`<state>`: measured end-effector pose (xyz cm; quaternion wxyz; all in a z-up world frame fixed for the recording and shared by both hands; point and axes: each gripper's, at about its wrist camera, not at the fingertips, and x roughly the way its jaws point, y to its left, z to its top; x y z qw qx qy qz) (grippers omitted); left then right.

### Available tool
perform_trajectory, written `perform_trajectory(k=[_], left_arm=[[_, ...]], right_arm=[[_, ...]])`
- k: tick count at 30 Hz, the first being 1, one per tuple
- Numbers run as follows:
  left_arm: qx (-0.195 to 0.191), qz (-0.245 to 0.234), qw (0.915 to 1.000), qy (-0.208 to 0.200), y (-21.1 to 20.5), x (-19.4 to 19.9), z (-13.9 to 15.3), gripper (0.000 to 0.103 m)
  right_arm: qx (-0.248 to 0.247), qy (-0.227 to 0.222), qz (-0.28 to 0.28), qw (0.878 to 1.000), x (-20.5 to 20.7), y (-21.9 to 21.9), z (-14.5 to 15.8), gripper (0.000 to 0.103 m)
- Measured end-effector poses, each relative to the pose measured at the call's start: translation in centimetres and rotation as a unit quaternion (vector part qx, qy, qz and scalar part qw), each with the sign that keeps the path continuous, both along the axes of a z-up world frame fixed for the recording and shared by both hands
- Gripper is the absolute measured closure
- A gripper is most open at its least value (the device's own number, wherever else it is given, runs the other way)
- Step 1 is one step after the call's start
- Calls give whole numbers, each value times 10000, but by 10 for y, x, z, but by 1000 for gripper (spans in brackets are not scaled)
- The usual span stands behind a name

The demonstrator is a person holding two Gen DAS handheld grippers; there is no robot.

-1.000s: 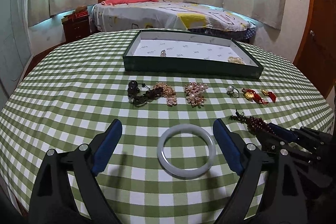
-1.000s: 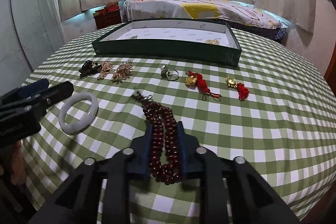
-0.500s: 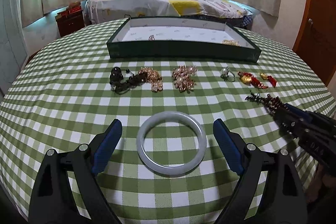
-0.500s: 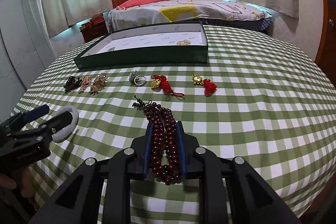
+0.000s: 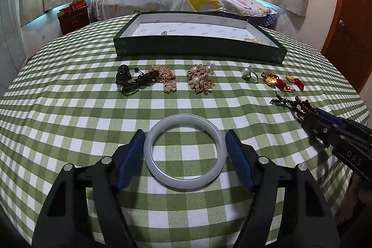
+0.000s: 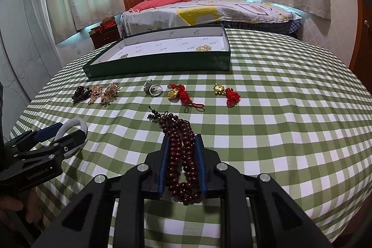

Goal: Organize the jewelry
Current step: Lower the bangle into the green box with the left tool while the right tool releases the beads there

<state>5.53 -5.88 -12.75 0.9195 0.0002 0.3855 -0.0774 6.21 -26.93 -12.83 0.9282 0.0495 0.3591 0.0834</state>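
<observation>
My left gripper (image 5: pixel 184 143) has closed in around the pale jade bangle (image 5: pixel 185 151), which lies on the checked tablecloth; its blue pads (image 5: pixel 131 159) stand right beside the rim on both sides. I cannot tell whether they touch it. My right gripper (image 6: pixel 181 152) is shut on the dark red bead bracelet (image 6: pixel 182 148), also seen in the left wrist view (image 5: pixel 302 106). The green jewelry tray (image 5: pixel 200 48) stands at the back with two small pieces inside.
A row of loose pieces lies before the tray: black beaded cord (image 5: pixel 126 80), gold chain (image 5: pixel 165 78), pearl brooch (image 5: pixel 201 80), pearl ring (image 5: pixel 250 76), two gold charms with red knots (image 5: pixel 282 83). A bed stands beyond the table's far edge.
My left gripper's fingers have narrowed from wide open to close around the bangle. My right gripper has kept its hold on the beads and shifted slightly.
</observation>
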Motion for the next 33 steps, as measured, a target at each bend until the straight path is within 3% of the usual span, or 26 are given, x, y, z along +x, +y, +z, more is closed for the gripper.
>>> perform_trajectory(k=[18, 25, 33], left_arm=[[-75, -85, 9978, -646, -8, 13, 51, 34], [-170, -58, 9963, -838, -10, 53, 77, 34], [-274, -102, 9943, -1023, -14, 115, 95, 34]], right_arm=[[219, -494, 4, 9985, 16, 3, 44, 81], [316, -766, -93, 9965, 51, -1, 71, 81], [330, -1099, -195, 9932, 120, -3, 102, 81]])
